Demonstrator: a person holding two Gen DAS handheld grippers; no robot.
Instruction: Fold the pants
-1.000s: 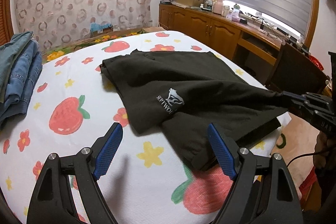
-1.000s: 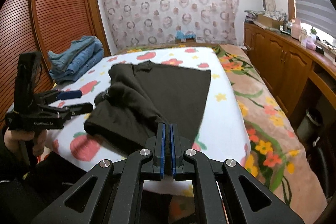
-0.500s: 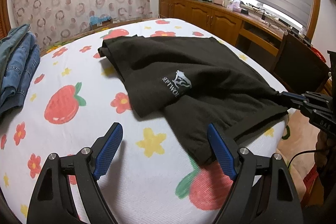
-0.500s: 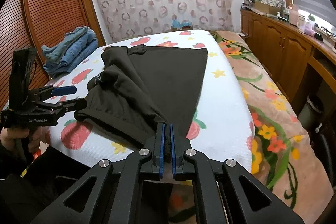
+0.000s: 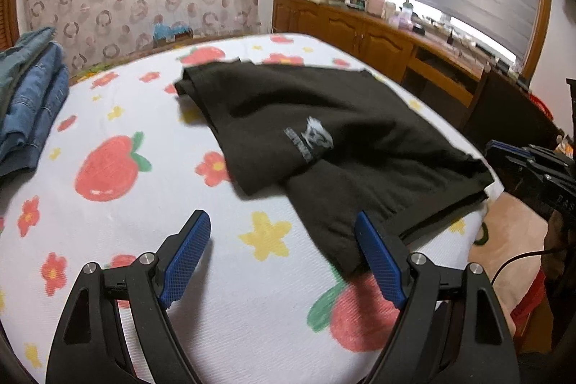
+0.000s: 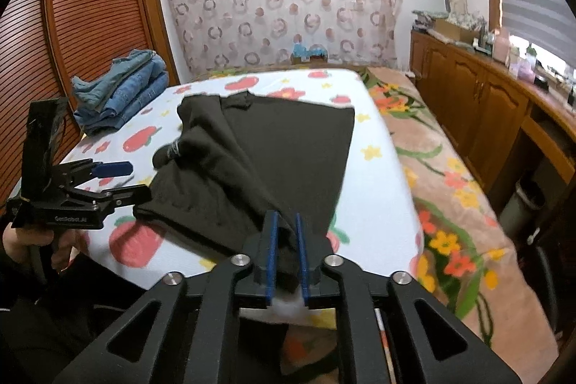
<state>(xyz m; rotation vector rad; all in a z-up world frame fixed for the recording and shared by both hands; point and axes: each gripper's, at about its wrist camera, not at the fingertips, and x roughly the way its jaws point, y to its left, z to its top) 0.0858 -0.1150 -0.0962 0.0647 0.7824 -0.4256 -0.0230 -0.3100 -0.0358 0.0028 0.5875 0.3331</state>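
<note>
at the far left of the left wrist view a stack of folded blue jeans [image 5: 30, 103] sits on the bed [image 5: 108, 139], whose white cover is printed with strawberries and small flowers. next comes the left gripper [image 5: 282, 254], low in the frame over the bare cover, its blue pads standing wide apart with nothing between them; the right-hand pad sits just beside the near corner of the fabric, and whether it touches cannot be told. the black pants [image 5: 324, 132] lie folded across the middle and right of the bed, a pale printed logo [image 5: 313, 141] facing up, their near edge reaching the mattress side. at the right rim the right gripper [image 5: 504, 152] shows side on at the edge of the bed, right by the pants' corner. in the right wrist view, a person's hand [image 6: 54, 240] at the left holds the left gripper [image 6: 122, 180], open, beside the pants' rumpled side. the jeans [image 6: 122, 96] rest behind it near the brown slatted wardrobe [image 6: 82, 24]. the pants [image 6: 273, 153] spread down the centre. the right gripper [image 6: 286, 233] is at the bottom centre, its jaws opening by a narrow gap, with a fold of black cloth lying between the blue pads. further right, a floral blanket [image 6: 450, 189] lies beside the bed, then a wooden cabinet [image 6: 486, 103].
</note>
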